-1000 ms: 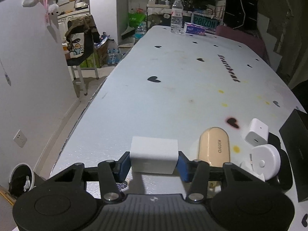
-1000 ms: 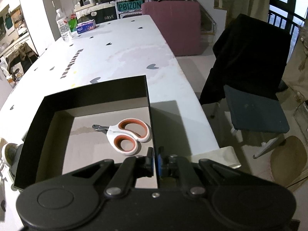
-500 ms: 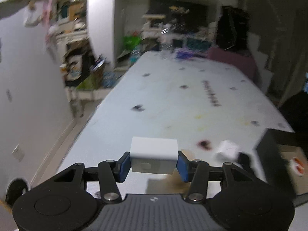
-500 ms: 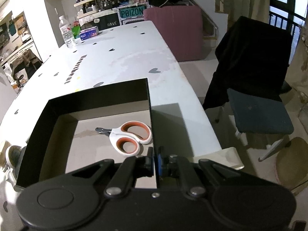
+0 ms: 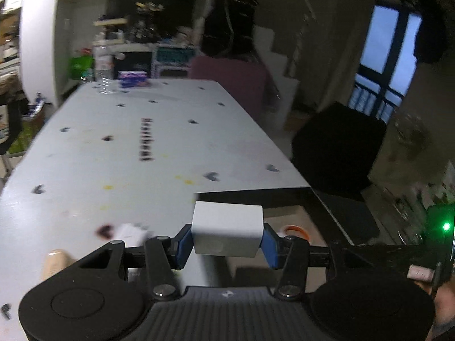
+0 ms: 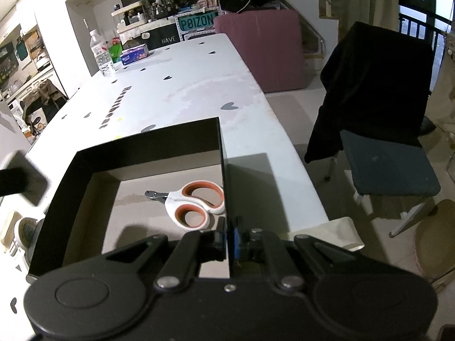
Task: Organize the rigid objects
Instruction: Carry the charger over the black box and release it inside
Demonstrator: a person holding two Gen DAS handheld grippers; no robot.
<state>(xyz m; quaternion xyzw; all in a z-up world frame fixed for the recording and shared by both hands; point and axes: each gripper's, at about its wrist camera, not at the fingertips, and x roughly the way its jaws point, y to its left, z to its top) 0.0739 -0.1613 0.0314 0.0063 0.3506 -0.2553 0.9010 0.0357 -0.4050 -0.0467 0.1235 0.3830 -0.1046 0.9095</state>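
My left gripper (image 5: 226,245) is shut on a white cube-shaped charger (image 5: 226,231) and holds it in the air over the near left edge of the black open box (image 5: 256,197). My right gripper (image 6: 229,240) is shut on the right wall of that black box (image 6: 142,147). White and orange scissors (image 6: 192,201) lie on the box floor; an orange handle shows in the left wrist view (image 5: 294,230). The left gripper shows as a dark blur at the left edge of the right wrist view (image 6: 20,177).
A white charger (image 5: 129,234) and a beige case (image 5: 55,261) lie on the white table (image 5: 128,147) left of the box. A round white device (image 6: 24,227) sits by the box's left wall. A water bottle (image 6: 101,54) and tissue pack (image 6: 133,54) stand far back. A black-draped chair (image 6: 378,130) stands right.
My left gripper has lifted the white cube charger off the table and swung right, over the black box. My right gripper has stayed shut on the box wall.
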